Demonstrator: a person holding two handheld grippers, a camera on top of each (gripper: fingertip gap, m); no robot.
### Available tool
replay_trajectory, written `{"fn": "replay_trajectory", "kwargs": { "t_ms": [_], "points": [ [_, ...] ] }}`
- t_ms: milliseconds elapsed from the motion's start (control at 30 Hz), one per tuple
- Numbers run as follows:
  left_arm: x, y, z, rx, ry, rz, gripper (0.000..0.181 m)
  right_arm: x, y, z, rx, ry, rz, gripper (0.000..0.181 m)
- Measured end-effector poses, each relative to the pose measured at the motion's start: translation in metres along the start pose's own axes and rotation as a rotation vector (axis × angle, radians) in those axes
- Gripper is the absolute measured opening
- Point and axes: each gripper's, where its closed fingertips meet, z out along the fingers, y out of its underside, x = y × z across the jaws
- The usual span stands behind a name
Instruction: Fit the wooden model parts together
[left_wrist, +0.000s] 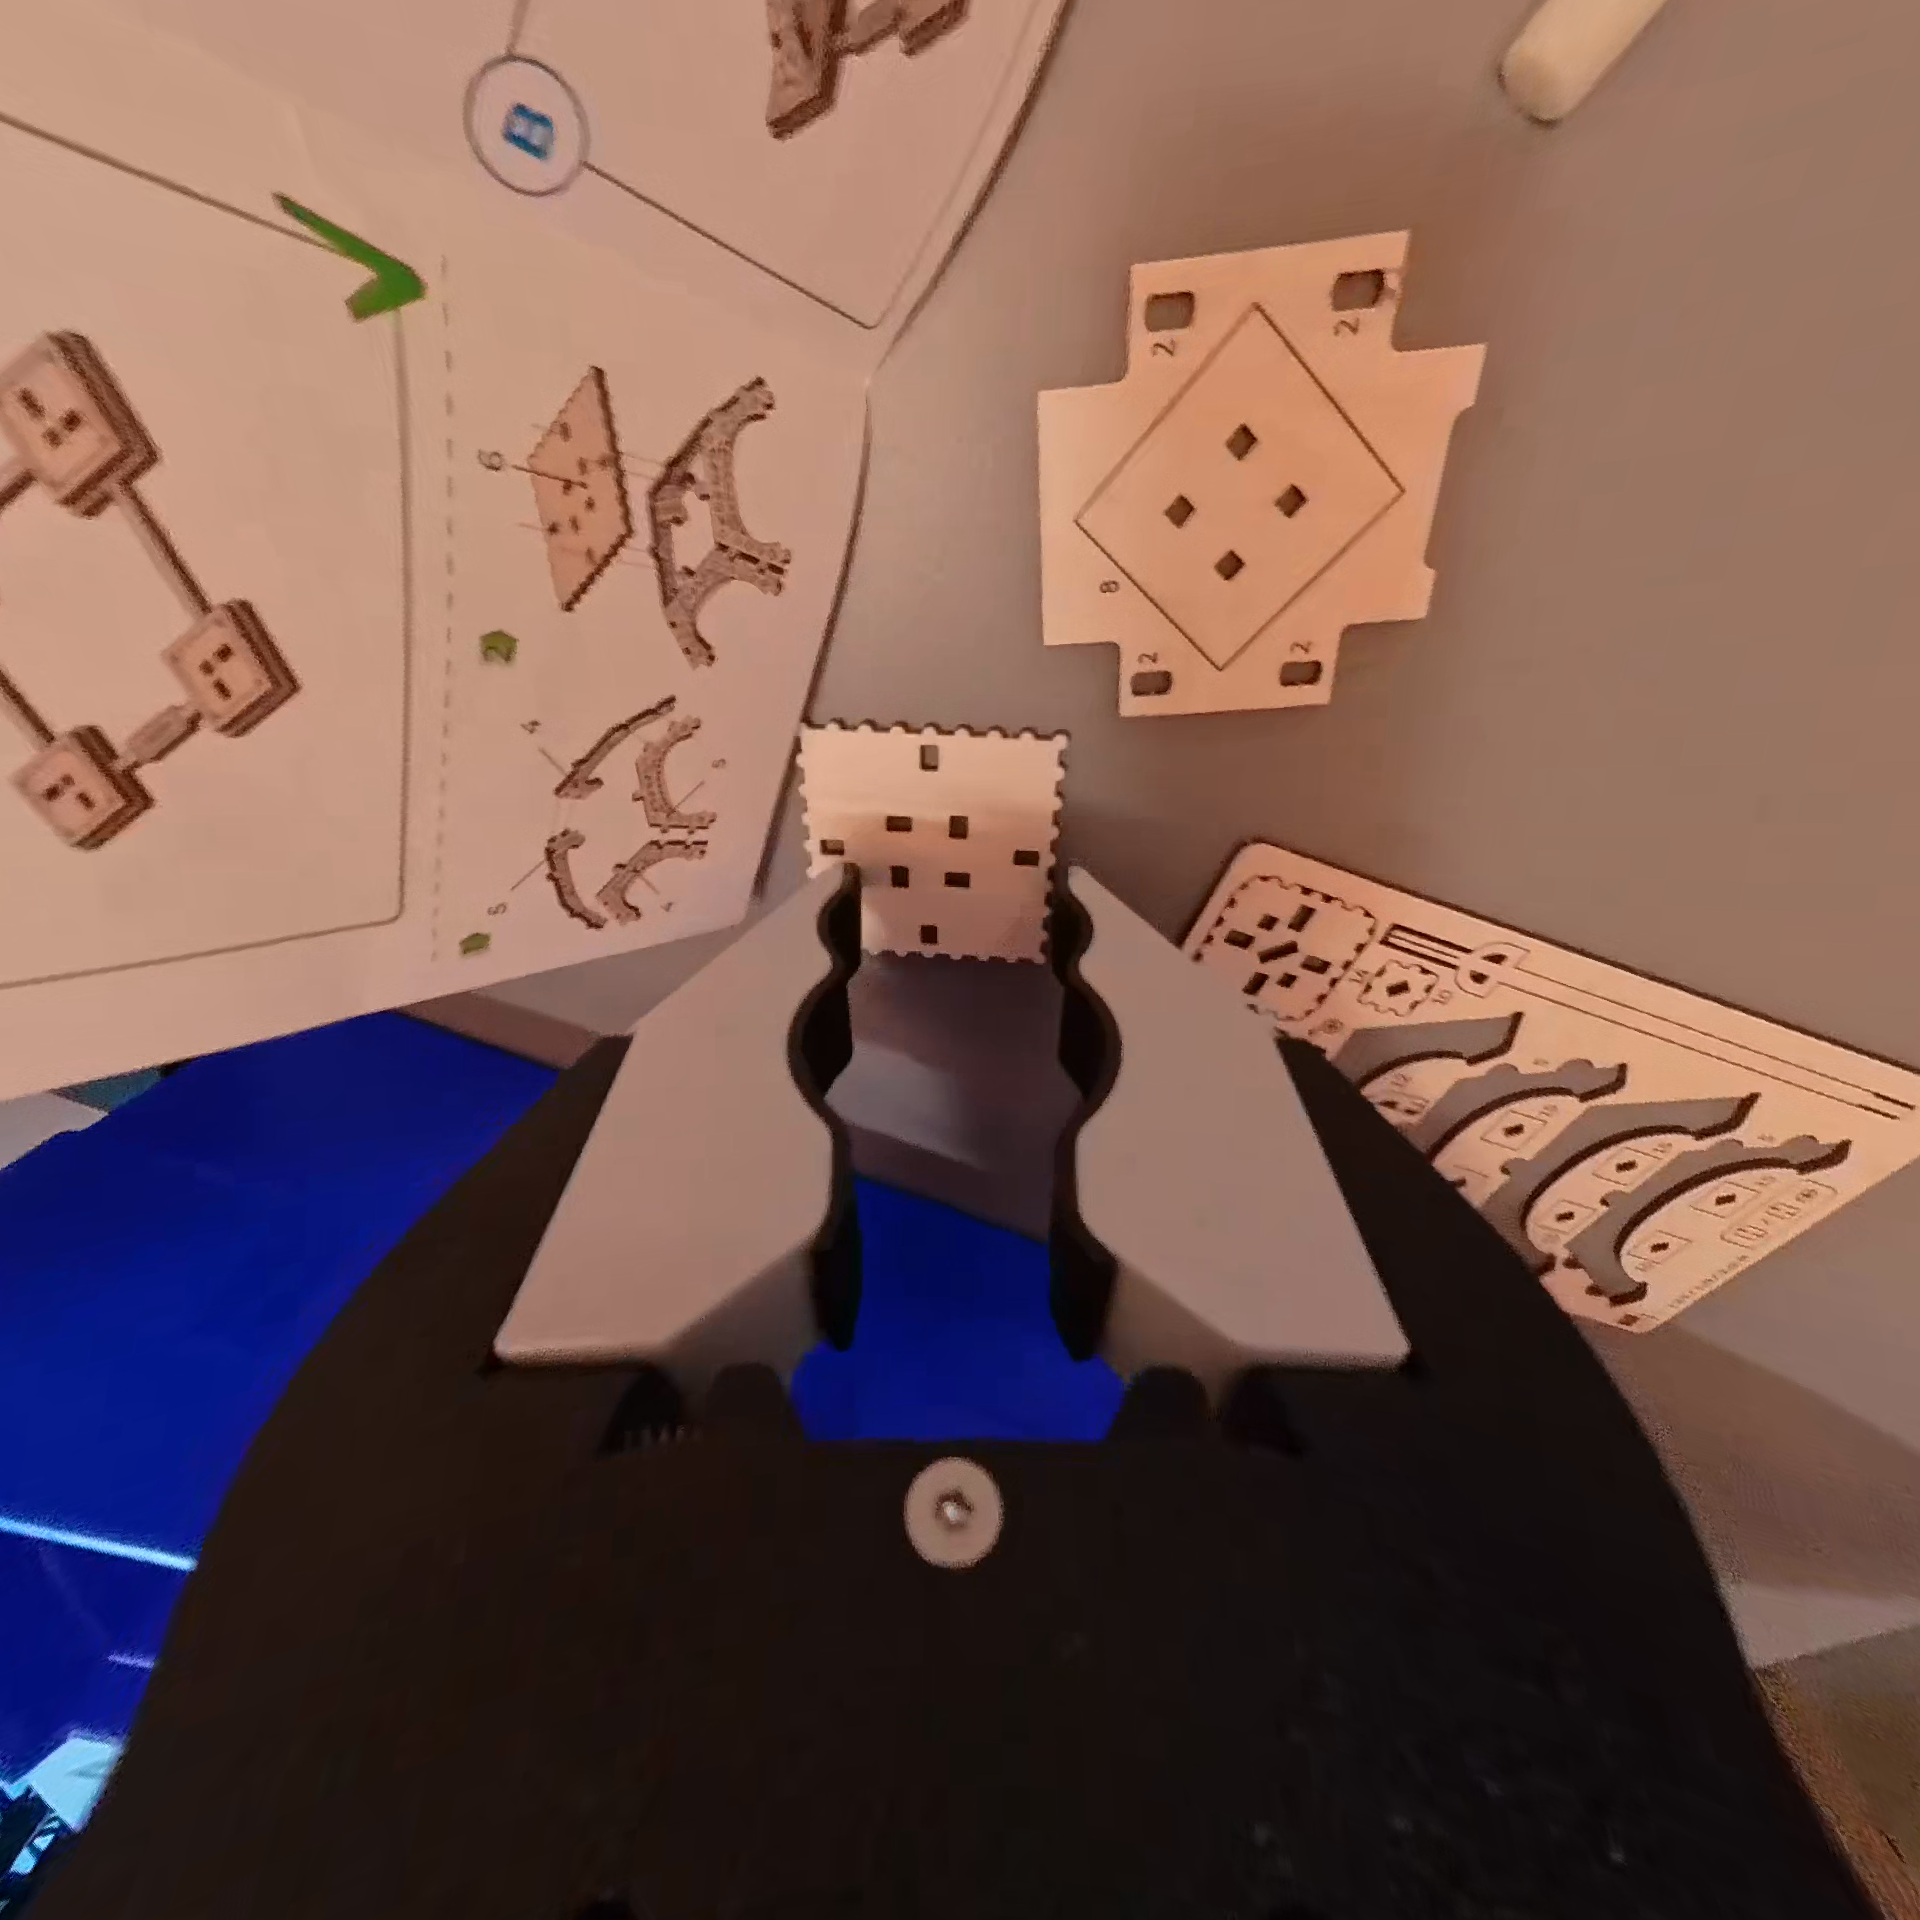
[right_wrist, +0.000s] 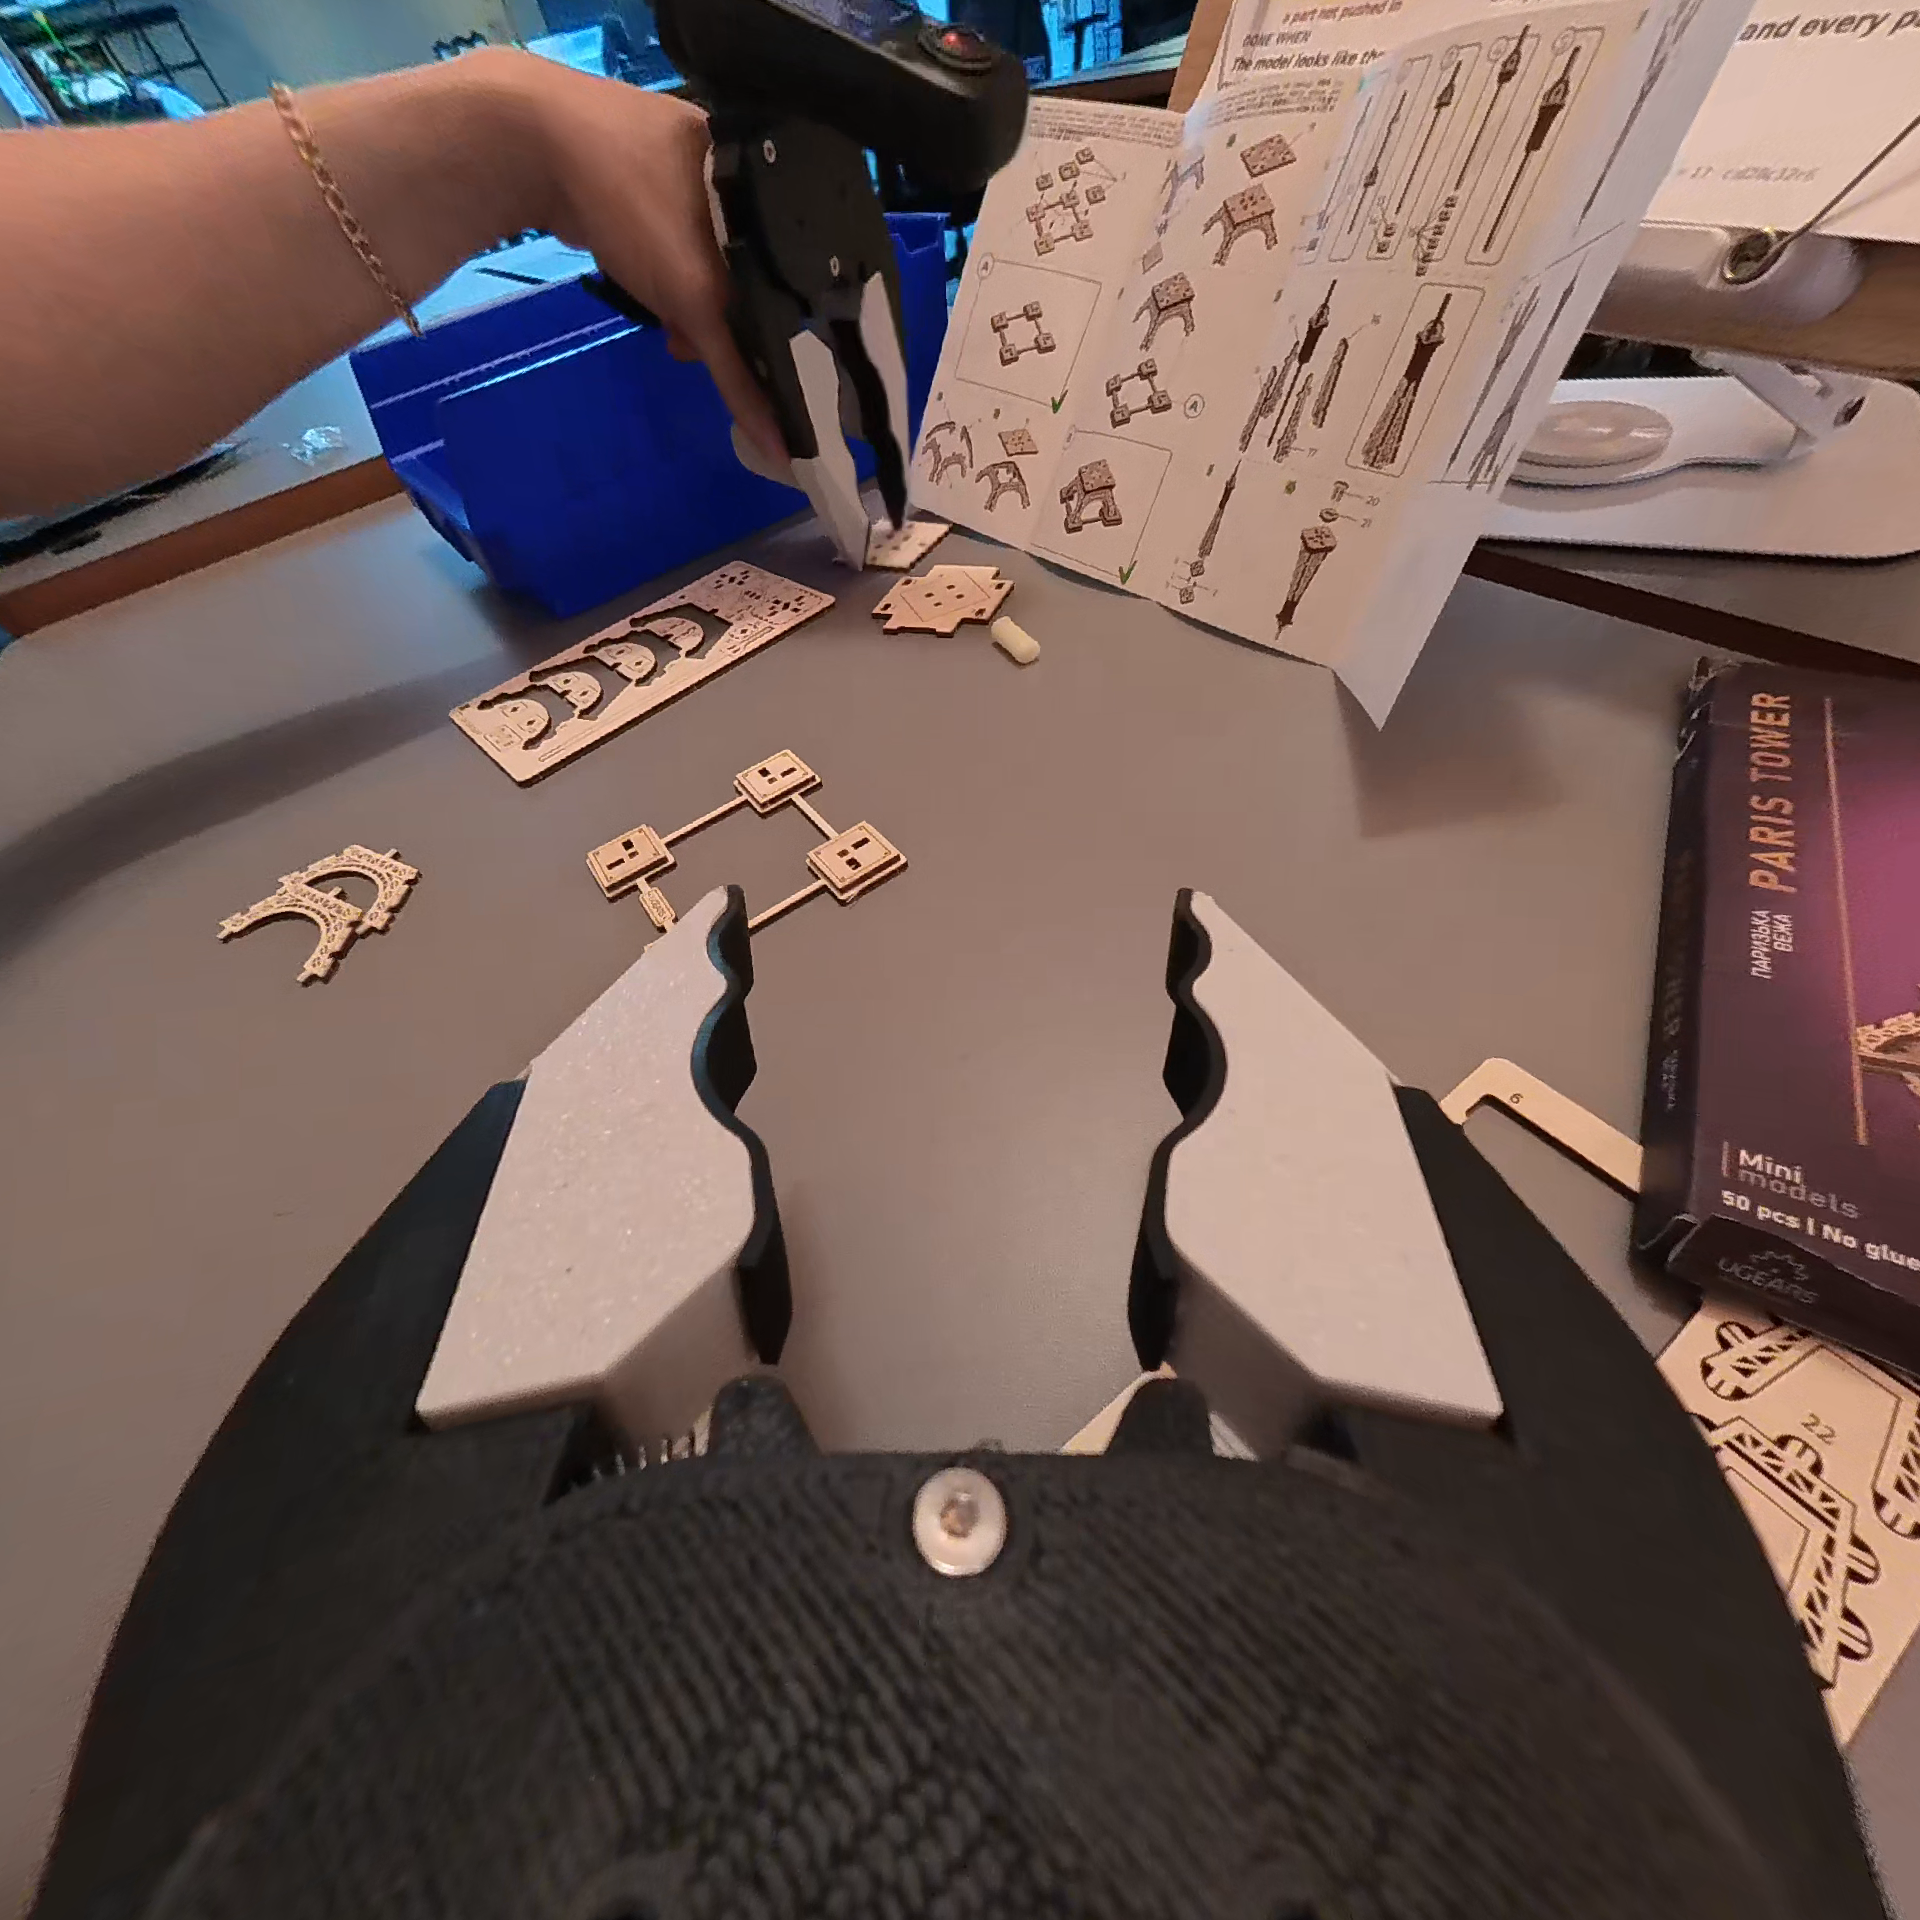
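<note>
Our left tongs (left_wrist: 951, 883) straddle the small slotted wooden square (left_wrist: 935, 842) at the far table edge beside the instruction sheet (left_wrist: 312, 520), not visibly clamped; right tongs (right_wrist: 961, 914) gape empty; next we pinch it.

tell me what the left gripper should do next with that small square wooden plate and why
Probably close a little to pinch it. The left gripper is down at the table with its fingertips on either side of the small square plate, but the jaws look apart. The right gripper hovers open, holding nothing.
</note>
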Motion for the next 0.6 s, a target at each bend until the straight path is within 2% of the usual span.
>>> {"fn": "replay_trajectory", "kwargs": {
  "t_ms": [33,133,367,400,500,567,600],
  "points": [
    [0.003,0.001,-0.001,-0.001,0.006,0.005,0.034,0.001,0.0,0.0,0.001,0.0,0.005,0.08],
    [0.014,0.003,-0.004,0.016,0.032,0.022,0.024,0.001,-0.001,-0.001,0.006,0.002,0.011,0.079],
    [0.027,0.003,-0.012,0.101,0.031,0.012,0.023,0.003,0.0,0.0,0.001,-0.002,0.028,0.079],
    [0.028,0.001,-0.015,0.125,0.033,0.009,0.0,0.003,0.0,0.0,0.0,-0.002,0.029,0.079],
    [0.035,-0.008,-0.025,0.202,0.046,-0.001,0.0,0.003,0.001,0.001,-0.005,-0.001,0.031,0.079],
    [0.043,-0.007,-0.027,0.197,0.076,0.023,0.002,0.003,0.001,0.001,-0.01,-0.005,0.03,0.079],
    [0.042,-0.006,-0.027,0.186,0.064,0.032,0.012,0.002,0.001,0.001,-0.012,-0.011,0.03,0.079]
  ]
}}
